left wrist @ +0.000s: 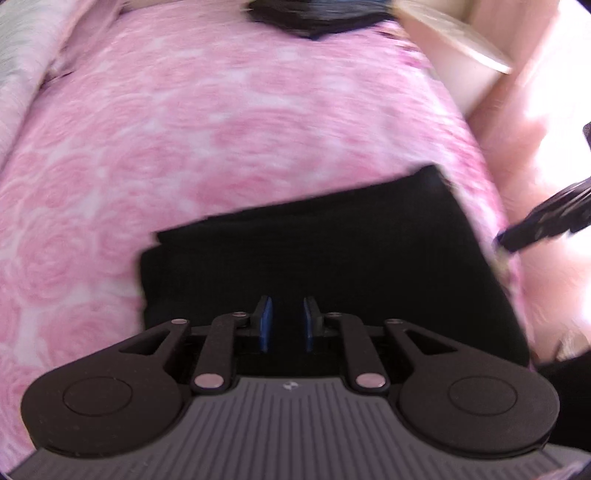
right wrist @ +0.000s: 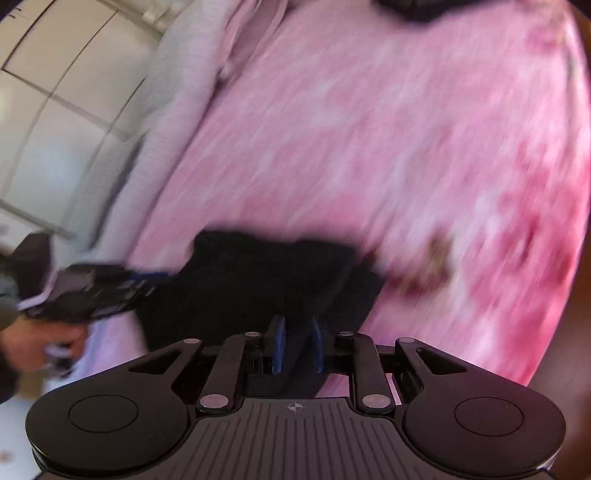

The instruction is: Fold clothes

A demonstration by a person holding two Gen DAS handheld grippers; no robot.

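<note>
Black folded garment (left wrist: pixel 314 258) lies flat on pink rose bedspread (left wrist: pixel 184 129). Left gripper (left wrist: pixel 288 321) and right gripper (right wrist: pixel 297 343) slightly parted, pinching nothing. Fold looks complete; next likely set aside or fetch dark pile (left wrist: pixel 306 18) beyond.

Pink bedspread (left wrist: pixel 221 122) lies open beyond the folded black garment (left wrist: pixel 314 251), seemingly unobstructed.
</note>
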